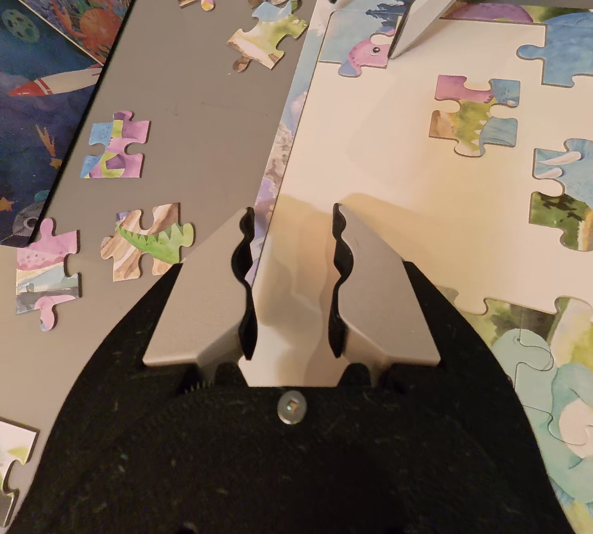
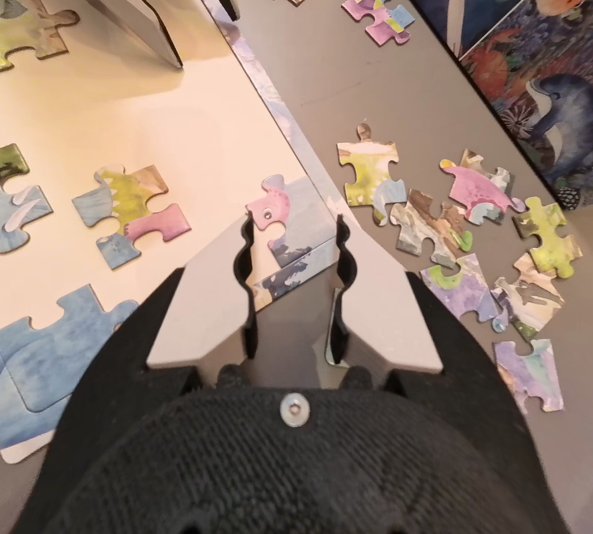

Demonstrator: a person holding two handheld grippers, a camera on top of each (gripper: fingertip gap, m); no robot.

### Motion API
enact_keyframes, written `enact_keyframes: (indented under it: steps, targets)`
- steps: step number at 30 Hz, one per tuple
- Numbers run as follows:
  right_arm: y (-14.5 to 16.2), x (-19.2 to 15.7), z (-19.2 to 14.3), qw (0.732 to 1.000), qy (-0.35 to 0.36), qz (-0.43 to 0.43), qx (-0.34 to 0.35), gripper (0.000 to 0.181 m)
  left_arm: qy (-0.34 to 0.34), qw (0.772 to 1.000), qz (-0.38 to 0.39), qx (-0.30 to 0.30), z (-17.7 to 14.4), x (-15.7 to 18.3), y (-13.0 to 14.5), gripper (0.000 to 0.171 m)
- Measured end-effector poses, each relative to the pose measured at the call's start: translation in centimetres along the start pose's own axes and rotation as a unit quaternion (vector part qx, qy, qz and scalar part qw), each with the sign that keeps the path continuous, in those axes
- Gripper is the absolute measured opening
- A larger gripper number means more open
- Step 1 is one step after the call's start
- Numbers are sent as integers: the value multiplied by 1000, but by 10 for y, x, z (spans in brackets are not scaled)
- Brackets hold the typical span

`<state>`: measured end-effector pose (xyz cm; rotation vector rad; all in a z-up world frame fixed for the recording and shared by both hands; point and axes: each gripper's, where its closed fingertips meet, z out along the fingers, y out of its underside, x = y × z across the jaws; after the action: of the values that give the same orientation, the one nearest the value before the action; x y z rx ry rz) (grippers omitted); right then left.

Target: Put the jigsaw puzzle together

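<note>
The corner piece with the pink dino head (image 2: 282, 217) sat in the corner of the puzzle tray (image 2: 199, 120), right at the tips of the right gripper (image 2: 293, 220), which was spread open and holding nothing. The left gripper (image 1: 293, 213) hung released over the tray's edge too. My worry: one finger (image 1: 414, 21) looked planted by that piece, so a sloppy nudge could've popped it out of its seat, or bumped the loose middle piece (image 1: 475, 114) nearby.

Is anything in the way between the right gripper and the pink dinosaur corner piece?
Nothing visible. The right gripper is open right over the pink dinosaur corner piece, which sits in the corner of the puzzle tray.
</note>
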<state>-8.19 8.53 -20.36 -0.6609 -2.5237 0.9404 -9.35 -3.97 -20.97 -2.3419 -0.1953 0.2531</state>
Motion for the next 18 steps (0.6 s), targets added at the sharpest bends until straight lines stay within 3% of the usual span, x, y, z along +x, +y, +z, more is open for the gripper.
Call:
enact_keyframes:
  steps: [8, 12, 18]
  targets:
    - [-1, 2, 0, 1000, -1, 9, 6, 53, -1, 1000, -1, 0, 0, -1, 0, 49]
    - [-9, 7, -11, 999, -2, 27, 42, 55, -2, 1000, -1, 0, 0, -1, 0, 49]
    - [-1, 50, -34, 980, 39, 174, 89, 38, -2, 1000, 3, 0, 0, 1, 0, 46]
